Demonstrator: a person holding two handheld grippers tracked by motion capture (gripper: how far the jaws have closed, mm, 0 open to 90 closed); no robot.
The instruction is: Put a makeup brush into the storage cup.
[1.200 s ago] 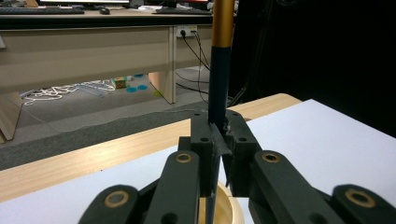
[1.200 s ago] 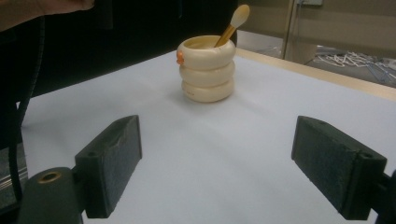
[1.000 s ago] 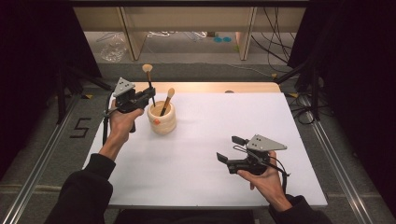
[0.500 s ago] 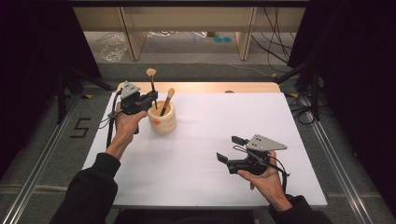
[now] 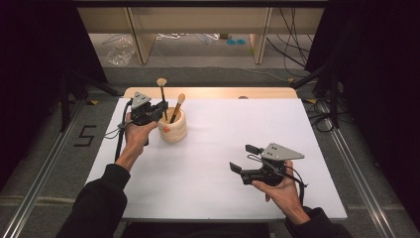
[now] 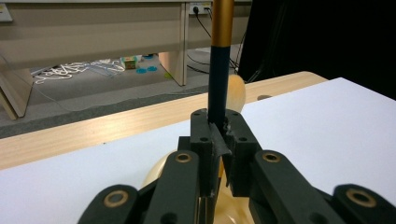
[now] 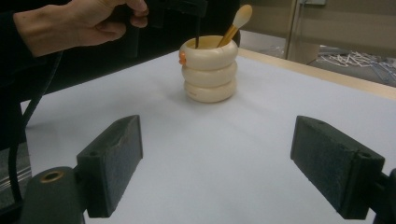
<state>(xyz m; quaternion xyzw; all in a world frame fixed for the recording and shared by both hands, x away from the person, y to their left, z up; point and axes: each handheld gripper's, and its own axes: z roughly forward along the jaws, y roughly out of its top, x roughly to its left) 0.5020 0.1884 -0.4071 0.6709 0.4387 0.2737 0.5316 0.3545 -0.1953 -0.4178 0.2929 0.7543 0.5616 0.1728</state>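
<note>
The left gripper (image 5: 157,110) is clamping a dark-handled brush with a gold ferrule (image 6: 219,70) upright, its lower end sitting inside the cream ringed ceramic holder (image 5: 173,128) beside a wooden spoon (image 5: 177,106). The right gripper (image 5: 242,158) is hovering wide open and empty above the white table (image 5: 208,173).

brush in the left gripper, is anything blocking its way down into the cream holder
Nothing visible blocks it. The left gripper is shut on the dark-handled brush, whose lower end already dips inside the holder. The wooden spoon leans at the far side of the rim, apart from the brush.
</note>
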